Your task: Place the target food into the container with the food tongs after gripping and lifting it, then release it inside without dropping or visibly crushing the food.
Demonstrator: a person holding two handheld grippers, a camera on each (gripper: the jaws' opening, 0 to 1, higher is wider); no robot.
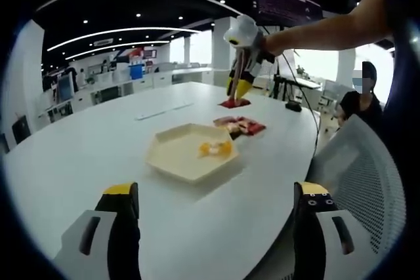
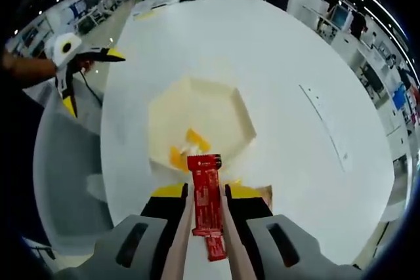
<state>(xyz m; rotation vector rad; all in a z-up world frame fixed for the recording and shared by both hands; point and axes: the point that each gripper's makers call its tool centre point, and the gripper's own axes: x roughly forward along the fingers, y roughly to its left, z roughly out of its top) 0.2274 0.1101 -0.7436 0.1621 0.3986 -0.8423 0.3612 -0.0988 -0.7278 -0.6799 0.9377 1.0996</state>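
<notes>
- In the left gripper view we see the left gripper [image 1: 216, 211] with its 2 yellow-tipped jaws spread wide apart, nothing between them, low over the near edge of the white table [image 1: 85, 155].
- Ahead of it sits the cream hexagonal container [image 1: 190, 152], with yellow food pieces [image 1: 215, 149] inside, toward its far side.
- Just beyond the container lie red packets [image 1: 241, 125] flat on the table.
- Further off, the right gripper [image 1: 240, 90] comes down from a person's arm and touches another red item [image 1: 235, 103] on the table.
- In the right gripper view the right gripper [image 2: 207, 195] drives the pink food tongs [image 2: 180, 244], and the tongs' 2 arms are pressed against a long red packet [image 2: 207, 198], the target food.
- The packet's far end is at the container's [image 2: 223, 106] near rim, beside the yellow pieces [image 2: 187, 149]; we cannot tell whether it is lifted clear of the table.
- The left gripper [image 2: 82, 73] shows at the left, jaws wide apart, above a grey mesh chair [image 2: 62, 162].
</notes>
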